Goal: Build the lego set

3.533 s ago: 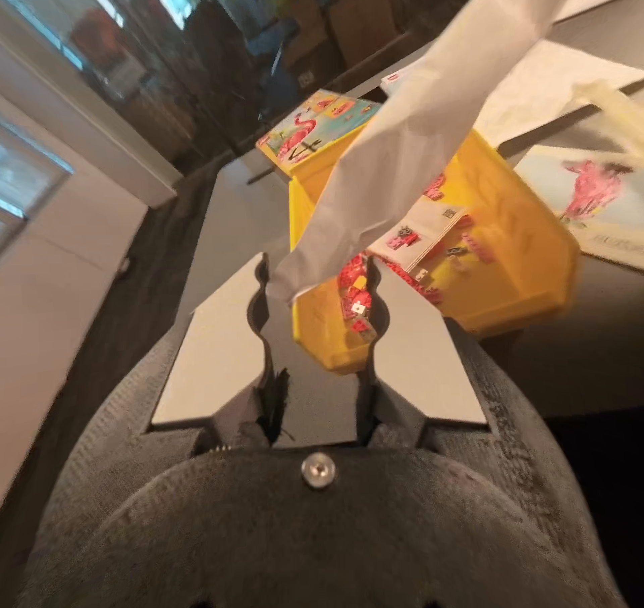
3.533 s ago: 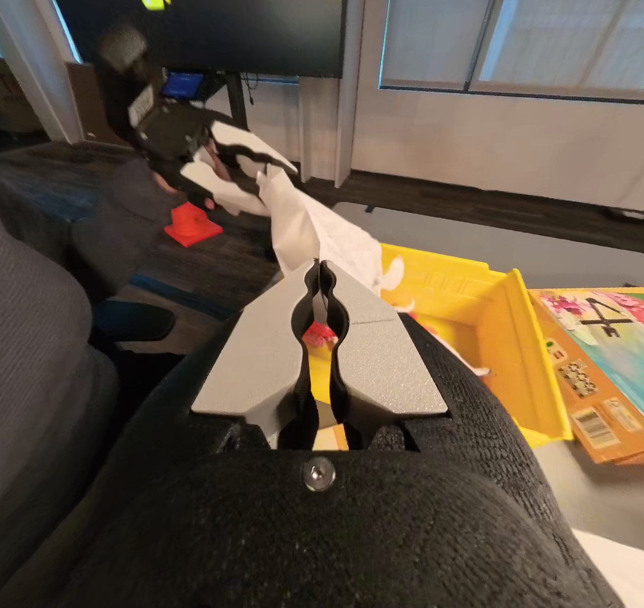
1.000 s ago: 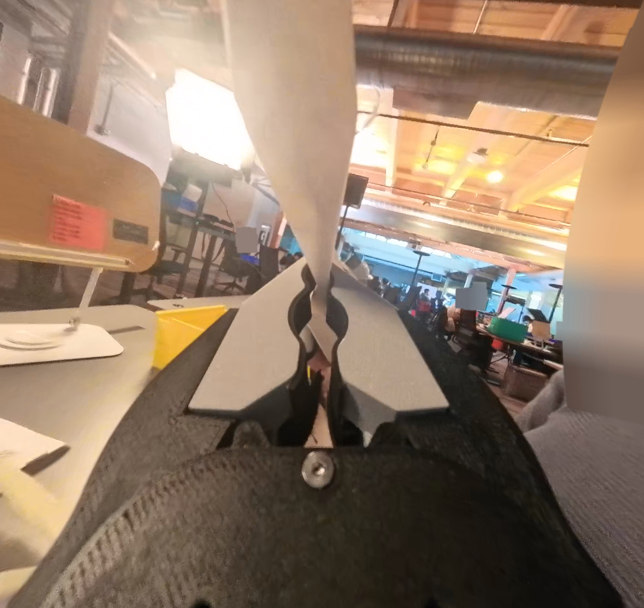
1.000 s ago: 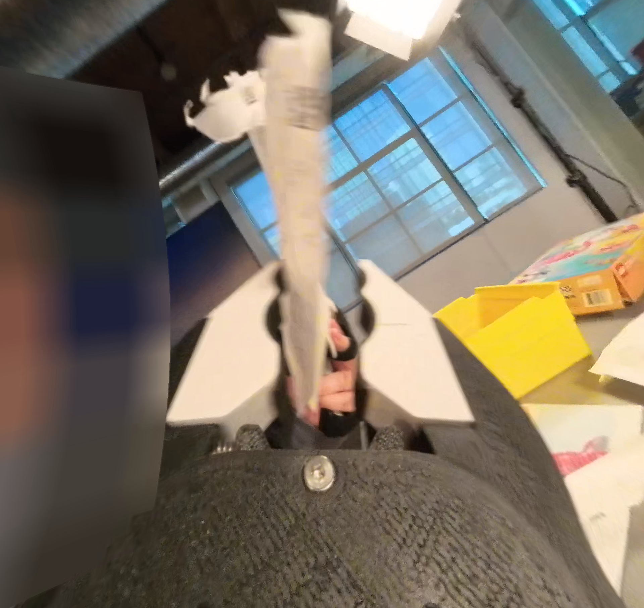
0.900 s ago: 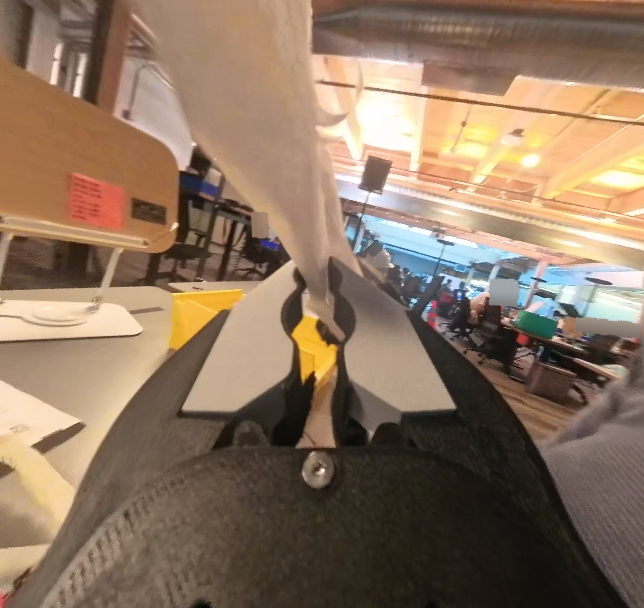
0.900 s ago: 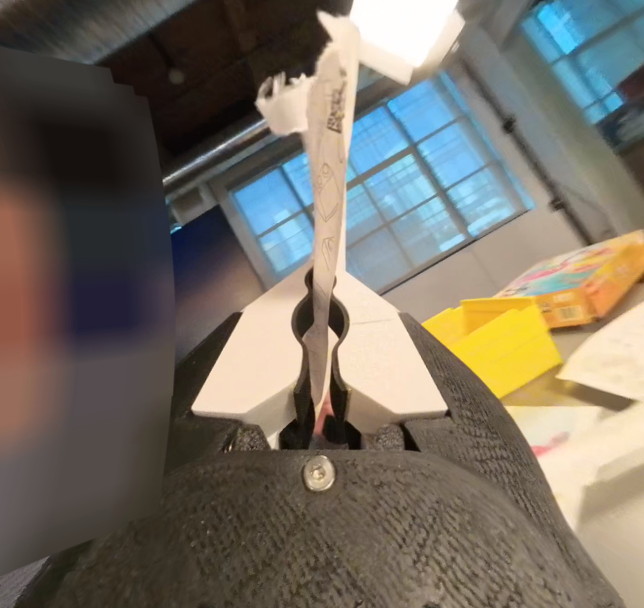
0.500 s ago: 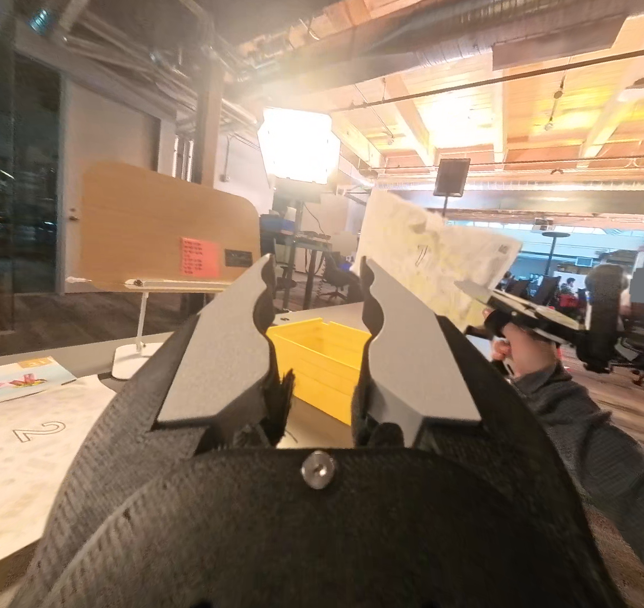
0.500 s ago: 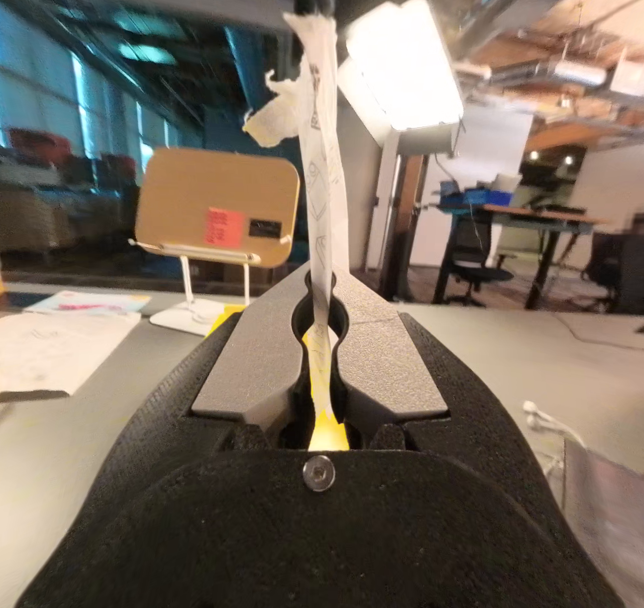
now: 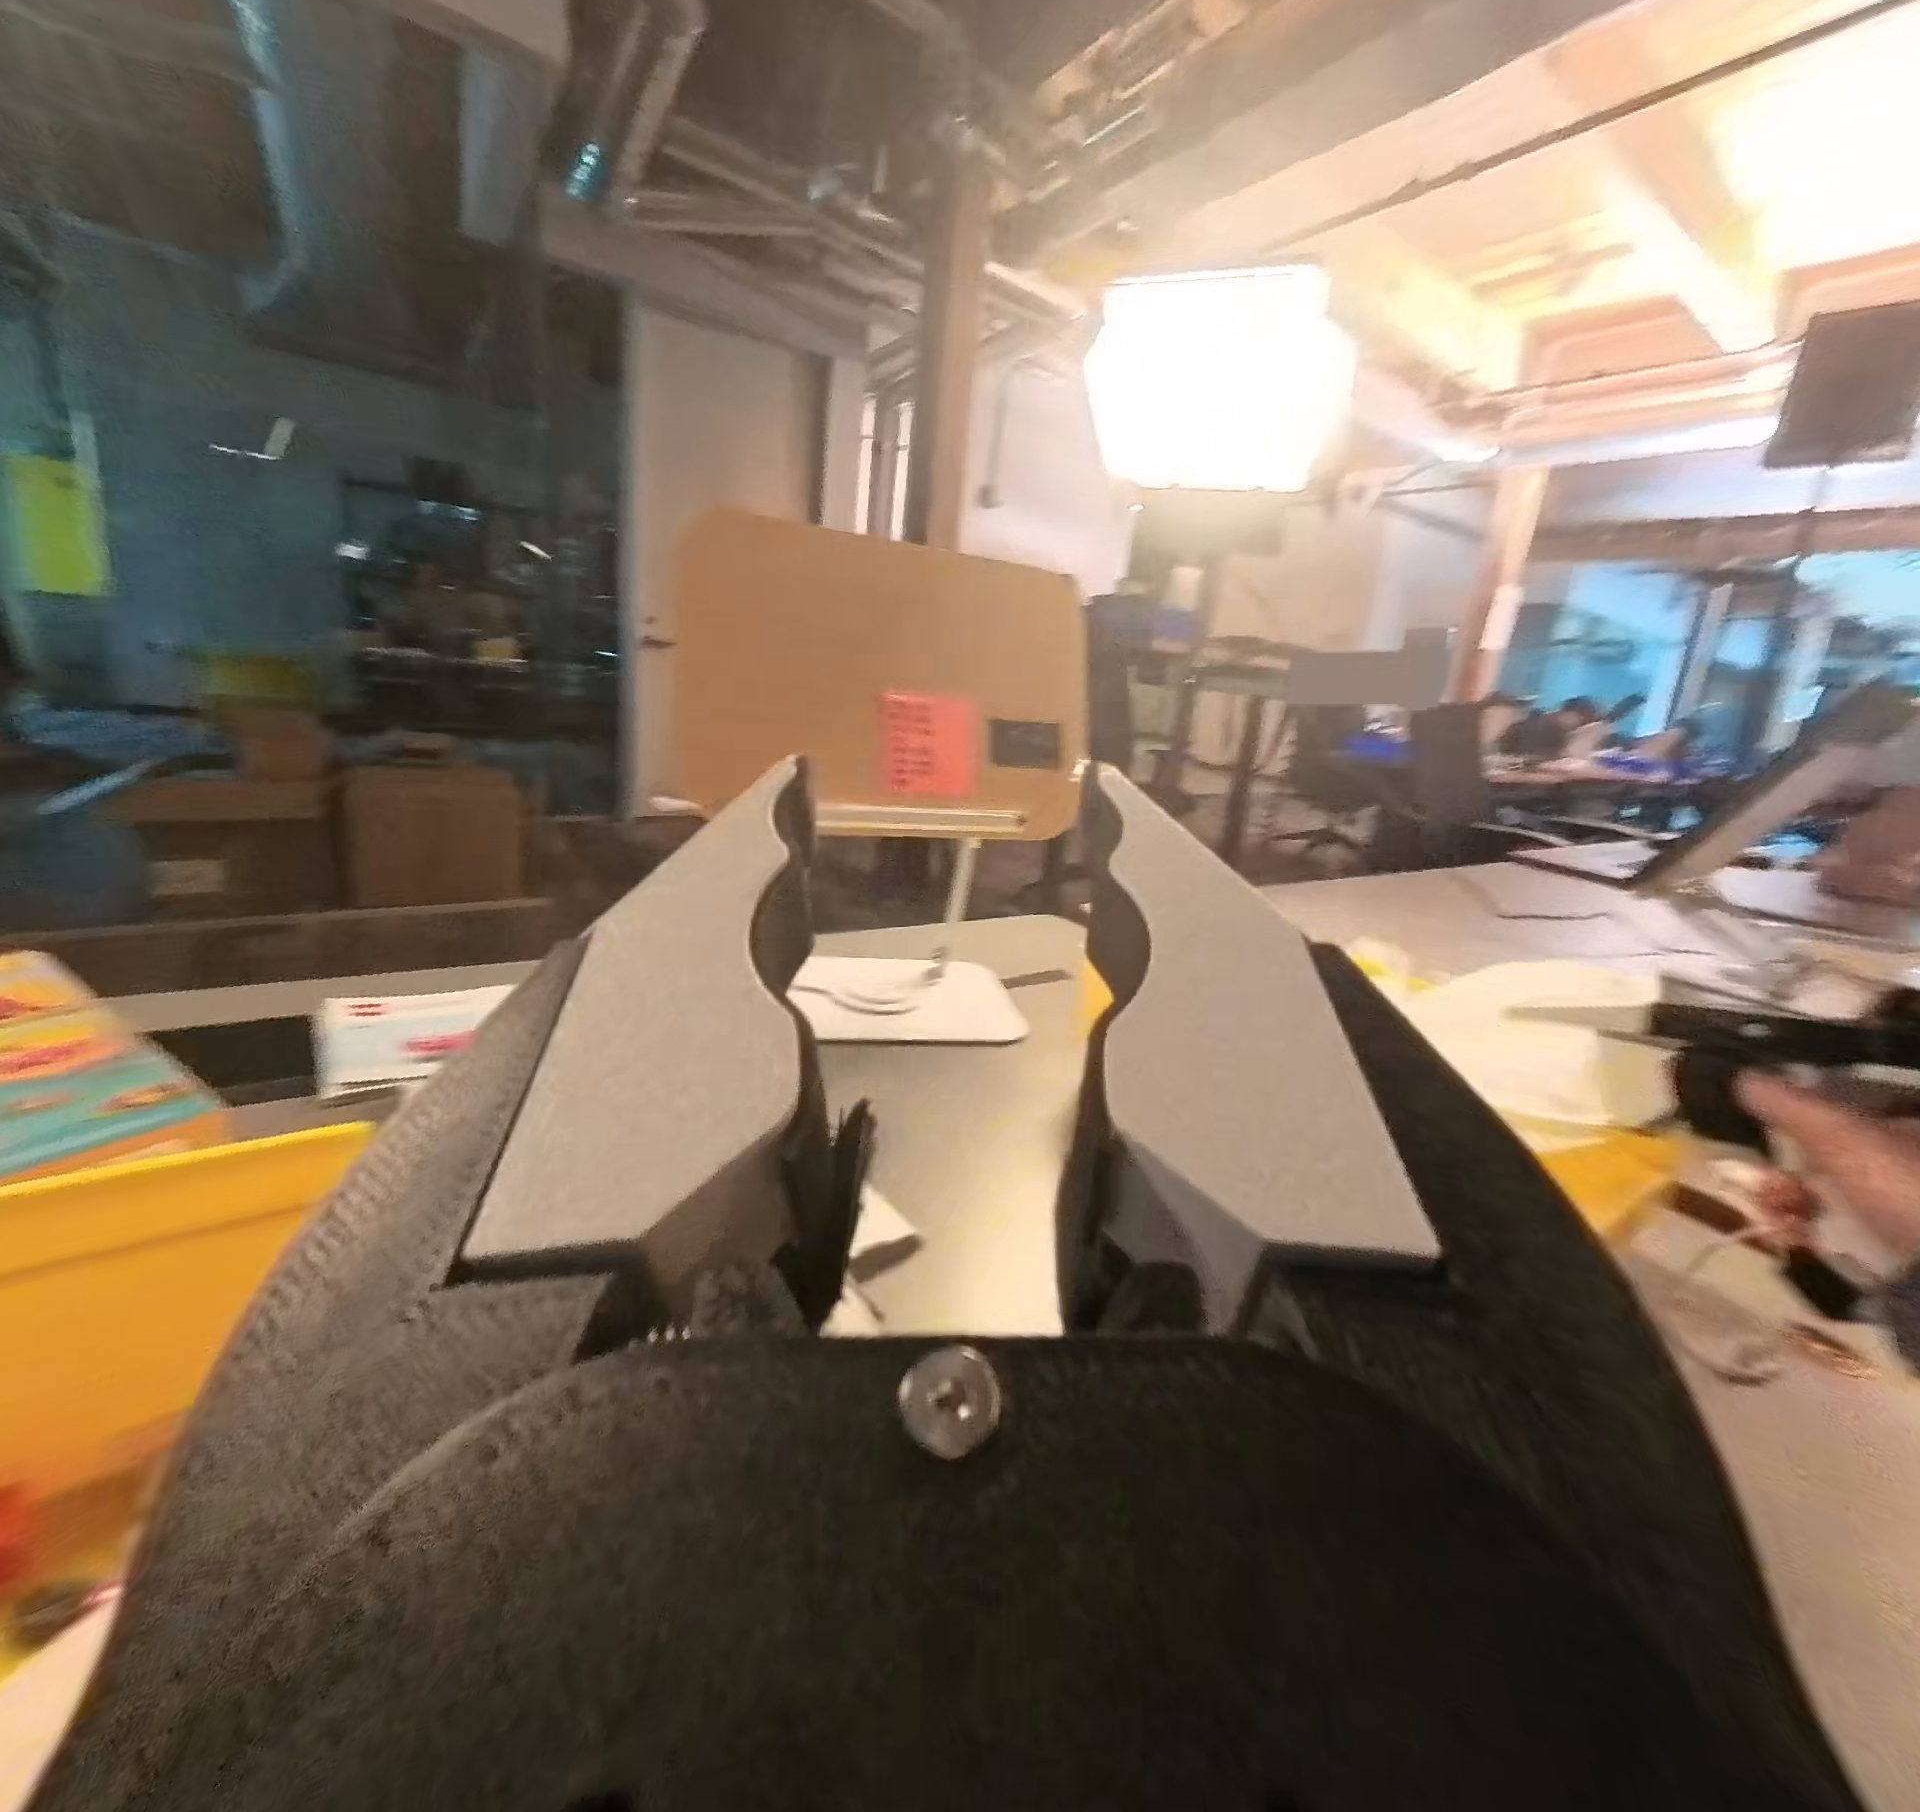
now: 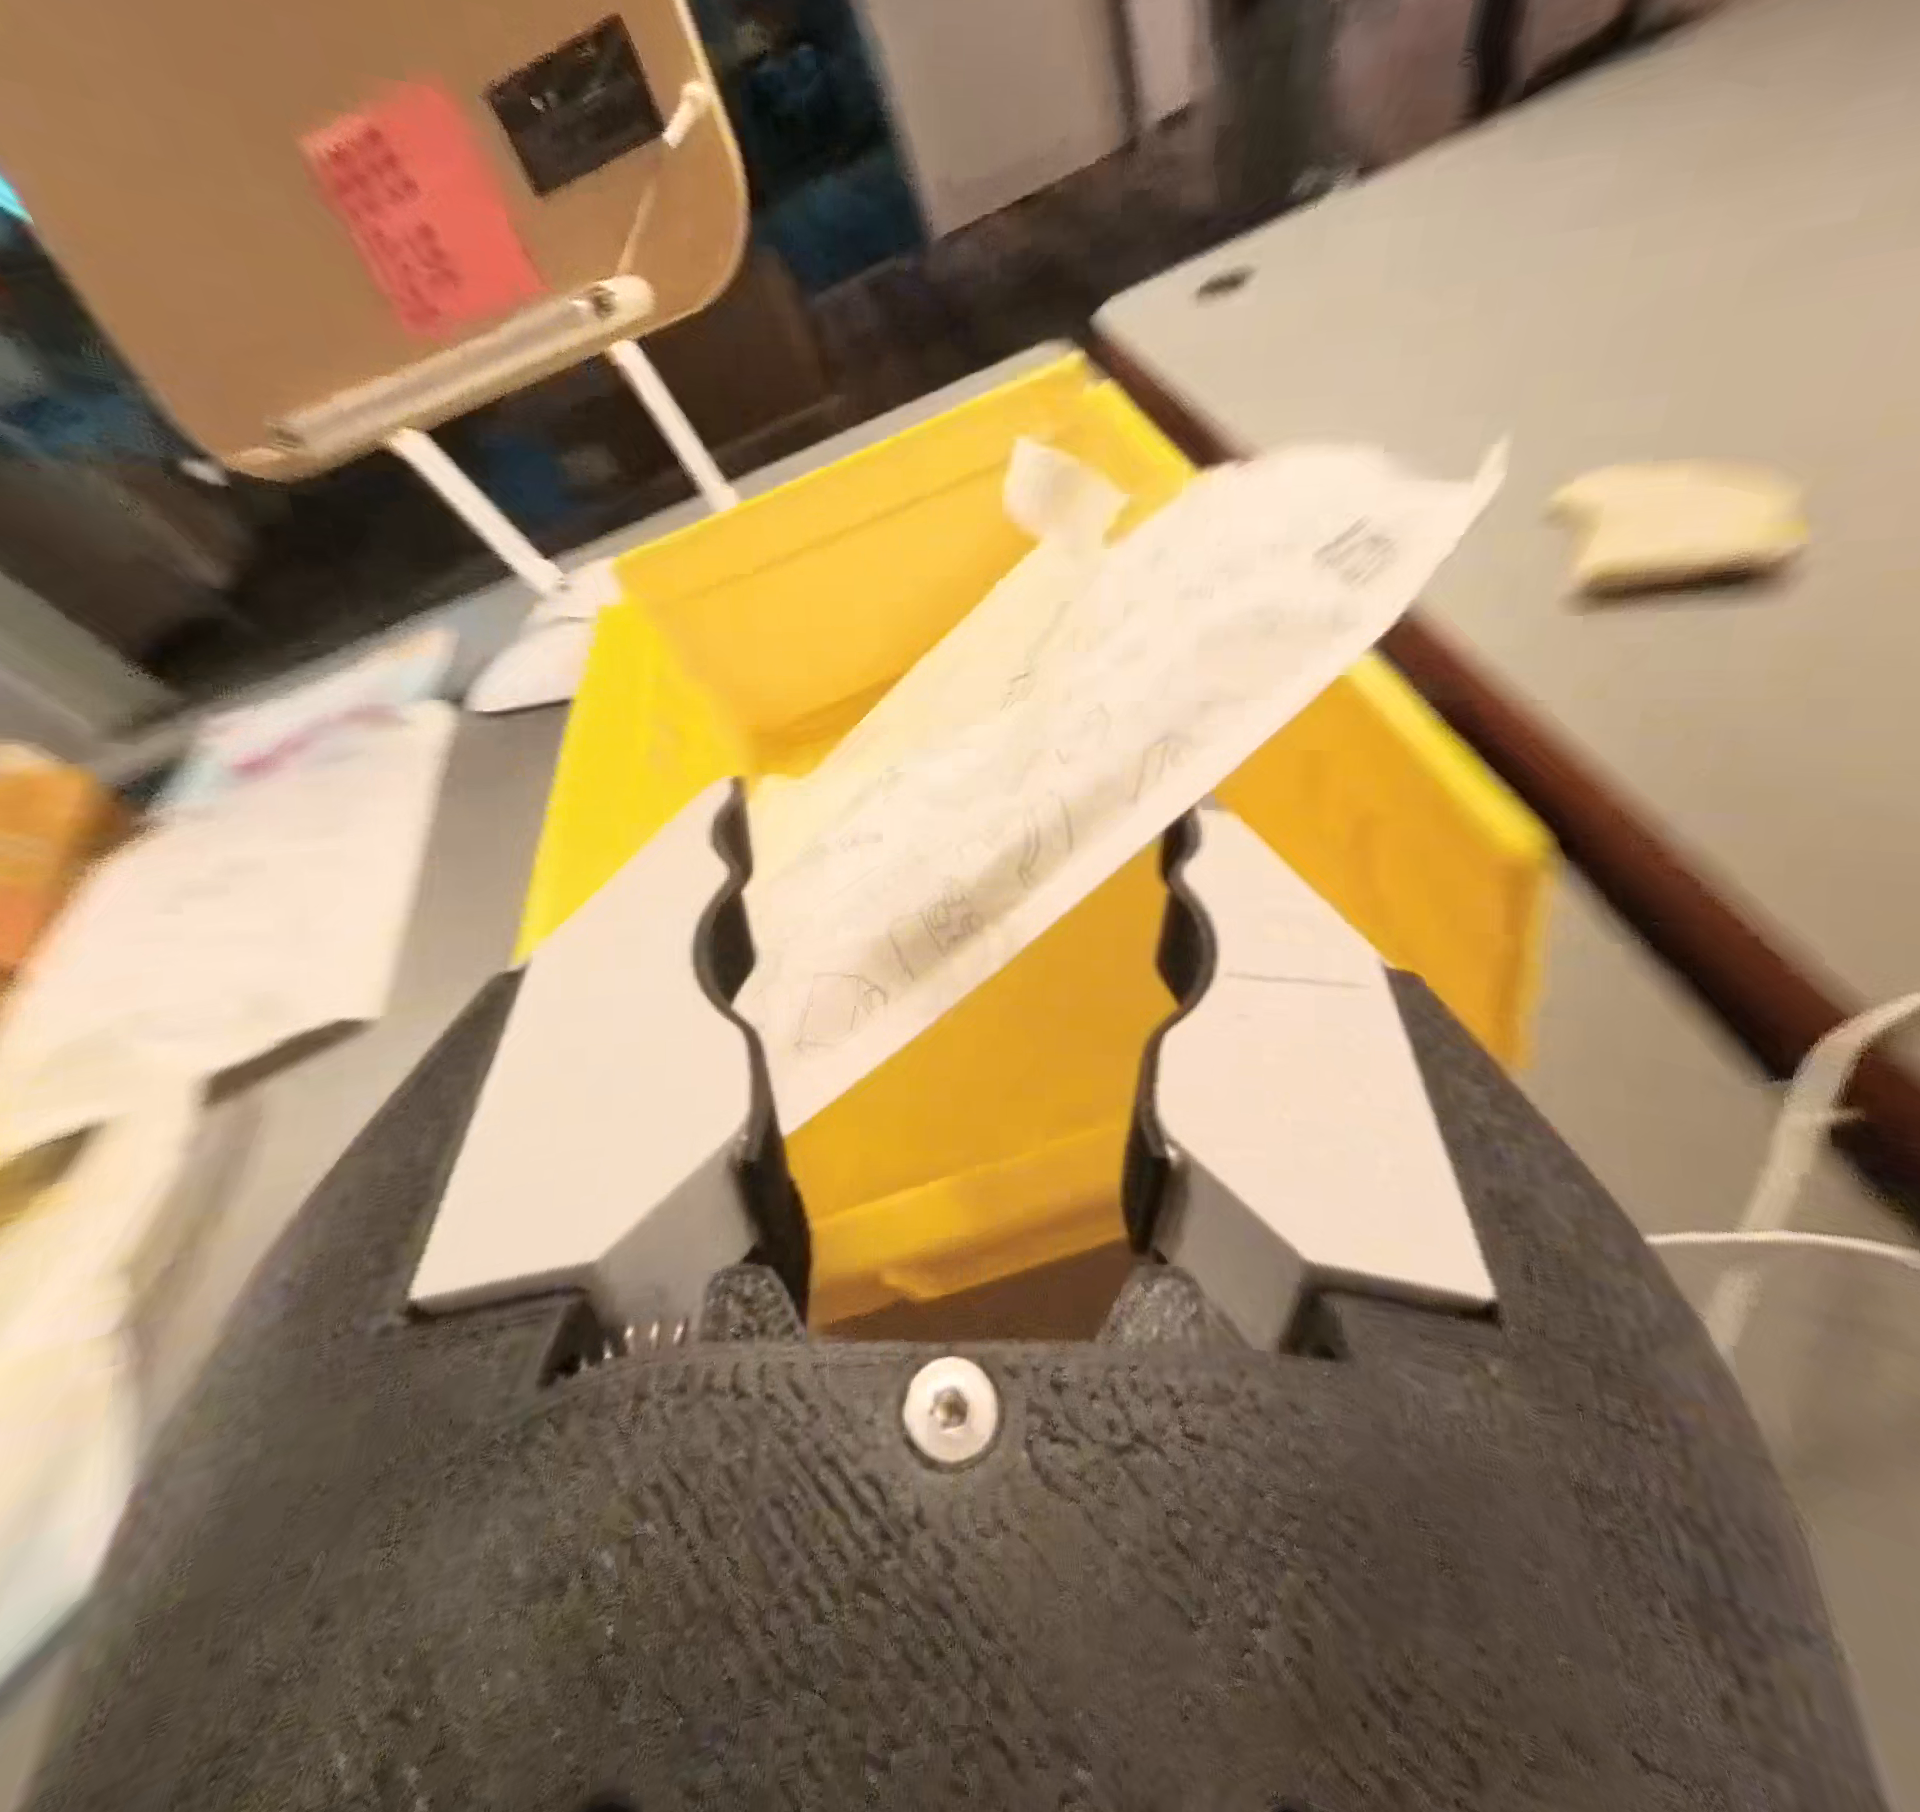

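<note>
The right hand-held gripper (image 10: 956, 817) is seen spread wide above a yellow bin (image 10: 1382, 858) standing on the grey surface (image 10: 1558, 308). A white paper bag (image 10: 1091, 723) printed with faint line drawings lies slanted between the fingers, from about 7 o'clock up to 2 o'clock, over the bin's opening; its lower end lies against the left finger, and clear space is seen beside the right finger, so it is not clamped. A wooden stand (image 10: 312, 152) is seen at 11 o'clock.

The left hand-held gripper (image 9: 945, 806) is held moderately open, with nothing between its fingers. Another yellow bin (image 9: 125, 1284) is seen at 9 o'clock, and the other gripper (image 9: 1766, 1035), blurred, at 3 o'clock.
</note>
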`<state>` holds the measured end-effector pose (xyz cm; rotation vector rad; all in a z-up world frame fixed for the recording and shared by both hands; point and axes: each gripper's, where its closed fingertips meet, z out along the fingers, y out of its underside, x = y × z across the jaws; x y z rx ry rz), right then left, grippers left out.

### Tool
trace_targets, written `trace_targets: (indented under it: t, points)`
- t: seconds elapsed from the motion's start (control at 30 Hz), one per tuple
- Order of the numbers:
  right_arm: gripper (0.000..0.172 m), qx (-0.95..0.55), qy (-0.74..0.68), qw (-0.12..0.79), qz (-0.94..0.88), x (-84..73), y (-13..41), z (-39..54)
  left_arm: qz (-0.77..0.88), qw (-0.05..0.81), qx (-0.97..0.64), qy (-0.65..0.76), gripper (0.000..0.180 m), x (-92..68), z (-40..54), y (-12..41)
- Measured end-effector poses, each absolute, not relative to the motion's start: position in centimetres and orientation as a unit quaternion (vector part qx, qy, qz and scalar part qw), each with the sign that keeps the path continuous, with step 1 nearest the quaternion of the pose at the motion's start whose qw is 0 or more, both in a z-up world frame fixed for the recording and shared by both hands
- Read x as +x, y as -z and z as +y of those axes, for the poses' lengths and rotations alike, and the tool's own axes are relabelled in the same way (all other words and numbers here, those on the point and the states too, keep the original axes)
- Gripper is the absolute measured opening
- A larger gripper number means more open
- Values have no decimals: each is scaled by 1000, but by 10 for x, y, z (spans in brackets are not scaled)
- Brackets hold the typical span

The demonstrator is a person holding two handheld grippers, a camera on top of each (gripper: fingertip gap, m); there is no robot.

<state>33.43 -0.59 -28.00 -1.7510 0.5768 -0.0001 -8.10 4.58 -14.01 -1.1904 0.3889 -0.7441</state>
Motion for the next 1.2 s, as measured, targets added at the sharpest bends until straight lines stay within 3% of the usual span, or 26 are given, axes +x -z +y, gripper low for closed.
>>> trace_targets:
  t: [0.1,0.3,0.37,0.53,0.67,1.0,1.07,1.2]
  points:
    - [100,-730,134,632,222,345,244,-24,150,782,-543,266,51,-123,53,127]
    - [102,-586,282,745,149,312,163,-54,78,793,-598,87,53,-237,75,120]
    - [97,-547,251,792,99,275,149,-44,106,742,-659,54,53,-251,87,141]
    - [87,-507,107,855,-27,164,158,2,279,515,-809,46,47,-244,121,238]
    - [85,-520,37,847,-108,93,190,37,446,344,-824,53,64,-236,122,308]
    - [79,-526,-48,818,-228,3,225,56,528,161,-831,-64,84,-270,114,395]
    - [77,-531,-75,804,-257,-12,229,56,528,179,-829,-40,66,-265,111,393]
    - [68,-552,-127,756,-329,-49,244,58,548,242,-793,-111,14,-278,123,379]
